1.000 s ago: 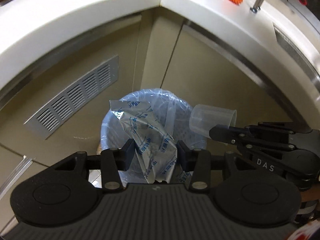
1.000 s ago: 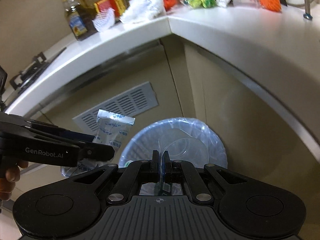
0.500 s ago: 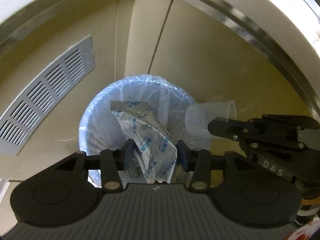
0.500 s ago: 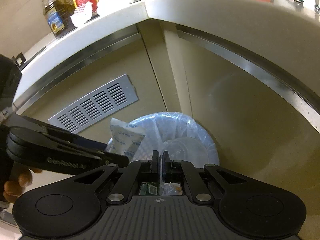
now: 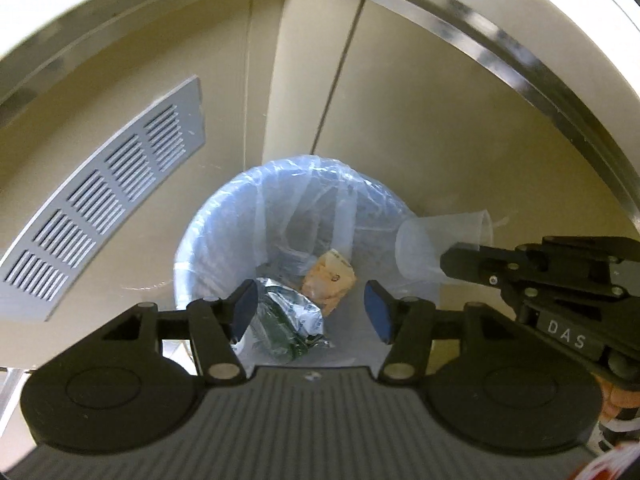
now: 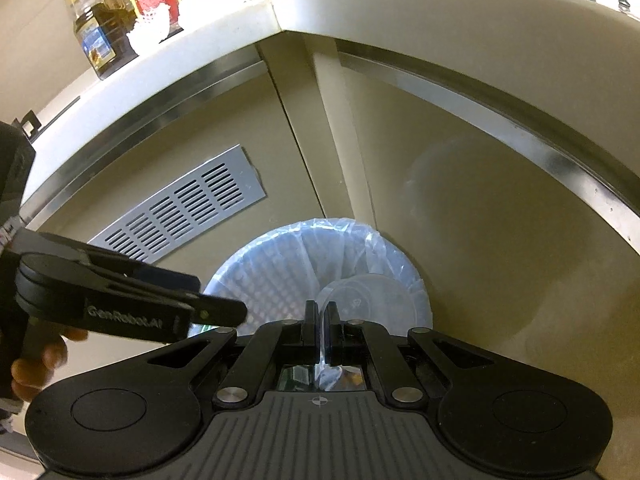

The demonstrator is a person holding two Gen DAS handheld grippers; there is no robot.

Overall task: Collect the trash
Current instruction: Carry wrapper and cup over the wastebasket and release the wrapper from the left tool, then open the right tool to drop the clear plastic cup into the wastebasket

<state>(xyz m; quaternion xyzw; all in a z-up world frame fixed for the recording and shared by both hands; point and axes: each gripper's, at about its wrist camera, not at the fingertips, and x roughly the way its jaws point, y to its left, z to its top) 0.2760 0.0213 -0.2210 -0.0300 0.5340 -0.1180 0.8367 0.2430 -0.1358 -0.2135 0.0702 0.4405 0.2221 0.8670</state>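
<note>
Below, the left gripper hangs over the mouth of the lined trash bin, its jaws opening with nothing pressed between the pads, and the crumpled silver wrapper lies loose in the bin under them, just beside an orange scrap. Further right, the right gripper is pinched tight on the wall of a clear plastic cup, held tilted over the bin's right rim. Around the bin stand beige cabinet doors with a slatted vent on the left, and above them the counter carries bottles and more litter.
</note>
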